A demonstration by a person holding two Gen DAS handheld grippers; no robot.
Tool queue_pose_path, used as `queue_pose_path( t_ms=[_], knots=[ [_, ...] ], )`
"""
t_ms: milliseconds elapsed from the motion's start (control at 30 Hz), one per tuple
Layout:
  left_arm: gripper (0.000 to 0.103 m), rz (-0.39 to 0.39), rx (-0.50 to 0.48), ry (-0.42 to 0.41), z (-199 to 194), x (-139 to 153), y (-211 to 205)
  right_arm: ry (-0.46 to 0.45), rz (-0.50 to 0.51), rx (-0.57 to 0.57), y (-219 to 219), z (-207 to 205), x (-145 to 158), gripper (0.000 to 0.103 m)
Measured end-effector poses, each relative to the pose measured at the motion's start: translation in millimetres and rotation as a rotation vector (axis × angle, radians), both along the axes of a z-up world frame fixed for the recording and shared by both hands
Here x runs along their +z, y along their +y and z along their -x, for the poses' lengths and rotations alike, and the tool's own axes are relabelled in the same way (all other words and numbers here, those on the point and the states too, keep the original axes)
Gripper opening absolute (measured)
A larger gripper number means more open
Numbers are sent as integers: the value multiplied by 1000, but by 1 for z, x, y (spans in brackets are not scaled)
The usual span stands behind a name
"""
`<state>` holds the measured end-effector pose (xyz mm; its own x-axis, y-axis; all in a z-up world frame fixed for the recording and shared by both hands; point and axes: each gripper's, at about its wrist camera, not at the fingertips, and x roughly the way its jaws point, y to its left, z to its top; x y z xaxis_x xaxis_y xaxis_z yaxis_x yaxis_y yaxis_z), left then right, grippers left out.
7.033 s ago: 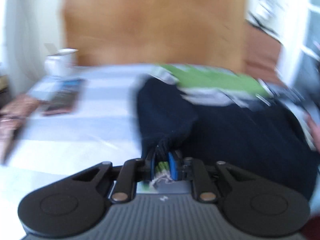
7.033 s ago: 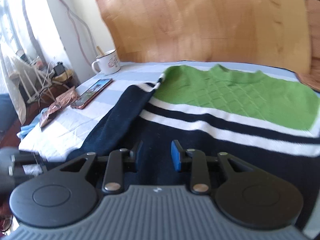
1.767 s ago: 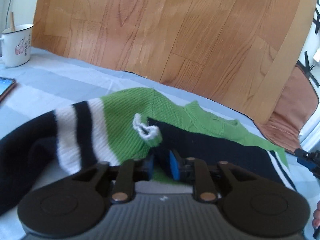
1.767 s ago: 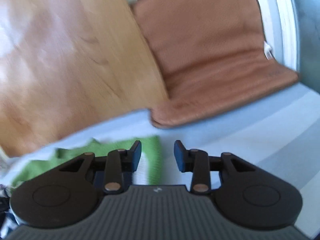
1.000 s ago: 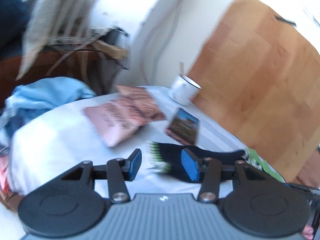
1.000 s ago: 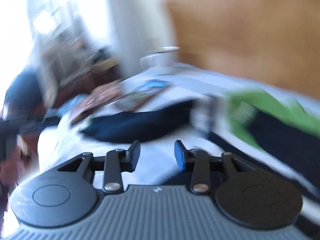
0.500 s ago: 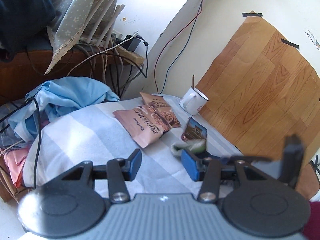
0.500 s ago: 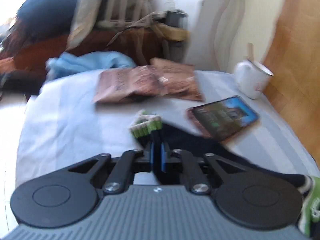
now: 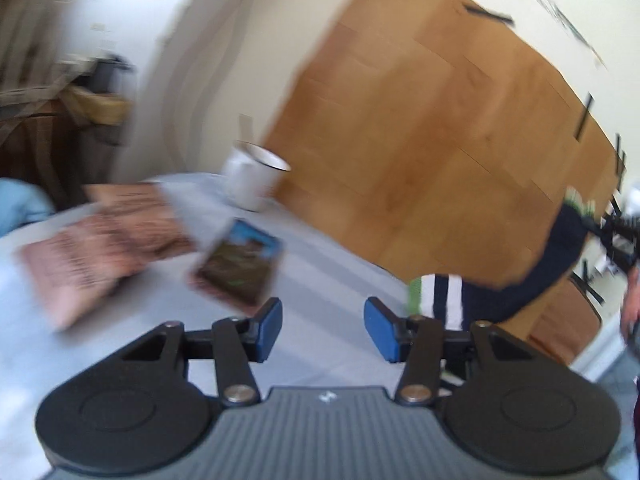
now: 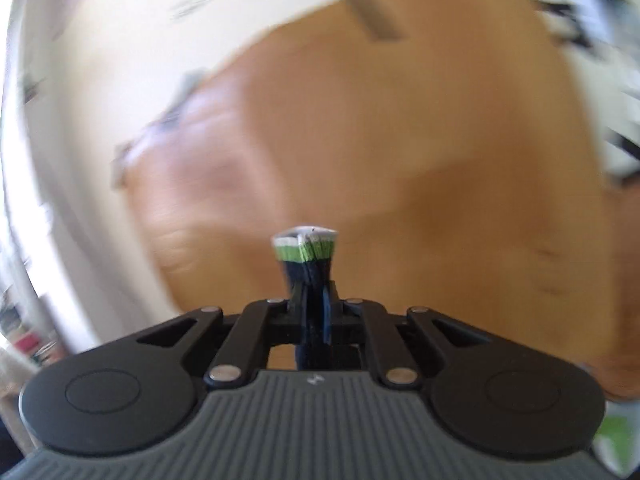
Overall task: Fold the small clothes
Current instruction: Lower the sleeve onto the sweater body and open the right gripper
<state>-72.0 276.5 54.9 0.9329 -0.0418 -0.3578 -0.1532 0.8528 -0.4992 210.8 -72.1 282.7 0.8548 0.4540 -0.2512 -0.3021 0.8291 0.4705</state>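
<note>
While the right gripper [image 10: 314,300] is pinching the sweater's cuff [image 10: 306,250] (green-tipped, navy below), the left gripper [image 9: 322,328] is opening, nothing between its fingers.

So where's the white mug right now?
In the left wrist view the white mug stands at the far left end of the striped table, against the wooden board, just beyond the phone and the snack packets.

We see each handheld unit as a ribbed grey housing with a small white logo. Two black round-ended plates flank it, each embossed with a circle. The left gripper [image 9: 323,328] carries blue pads [image 9: 269,328] on black linkage arms. Silver pivot screws sit at five and seven o'clock. The right gripper [image 10: 315,312] matches it.
</note>
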Motion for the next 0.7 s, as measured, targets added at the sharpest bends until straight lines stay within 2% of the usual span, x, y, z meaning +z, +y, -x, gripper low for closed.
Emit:
queue_pose_path(
  t_ms=[100, 233, 300, 400, 467, 500, 533, 567, 633, 700],
  knots=[
    [49, -1, -97, 29, -62, 2, -28, 117, -38, -48, -48, 6, -51, 10],
    [53, -59, -212, 97, -154, -6, -76, 207, -149, -68, -84, 17, -108, 10],
    [55, -80, -276, 140, -193, -16, -99, 235, -194, -55, -93, 17, -123, 10],
    [60, -123, -350, 208, -238, -33, -132, 216, -221, -32, -98, 15, -122, 10],
    [49, -188, -367, 248, -259, -45, -154, 177, -235, -6, -98, 11, -110, 10],
    [22, -227, -360, 264, -264, -49, -163, 154, -244, 9, -97, 10, -104, 10],
    [12, -279, -326, 264, -266, -52, -169, 132, -254, 23, -98, 9, -98, 10],
    [10, -291, -304, 241, -264, -52, -170, 103, -269, 37, -98, 11, -93, 10],
    [9, -205, -252, 172, -252, -50, -154, 35, -299, 58, -109, 21, -87, 10],
    [9, -110, -192, 104, -241, -51, -133, 16, -249, 45, -113, 28, -93, 10]
  ],
)
